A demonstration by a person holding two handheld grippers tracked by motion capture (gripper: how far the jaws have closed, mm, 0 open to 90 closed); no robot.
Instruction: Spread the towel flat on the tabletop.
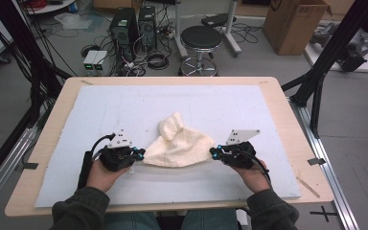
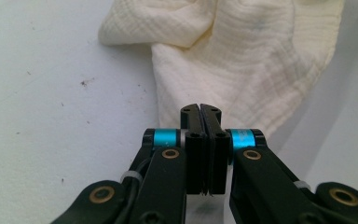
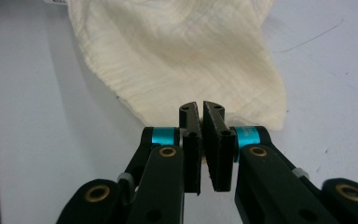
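A cream crinkled cloth (image 1: 179, 143) lies bunched on the white mat (image 1: 124, 105), with a folded hump at its far side. My left gripper (image 1: 142, 153) is at the cloth's near left corner, and in the left gripper view its jaws are pressed together at the edge of the cloth (image 2: 242, 60), shut on it. My right gripper (image 1: 212, 153) is at the near right corner. There the jaws (image 3: 201, 106) pinch the rim of the cloth (image 3: 177, 60). The near edge of the cloth runs stretched between the two grippers.
The mat covers most of a wooden table (image 1: 282, 124). Beyond the table's far edge stand a black stool (image 1: 200, 40), computer towers (image 1: 124, 28) with cables, and a cardboard box (image 1: 292, 24). A black frame leg (image 1: 316, 91) rises at the right.
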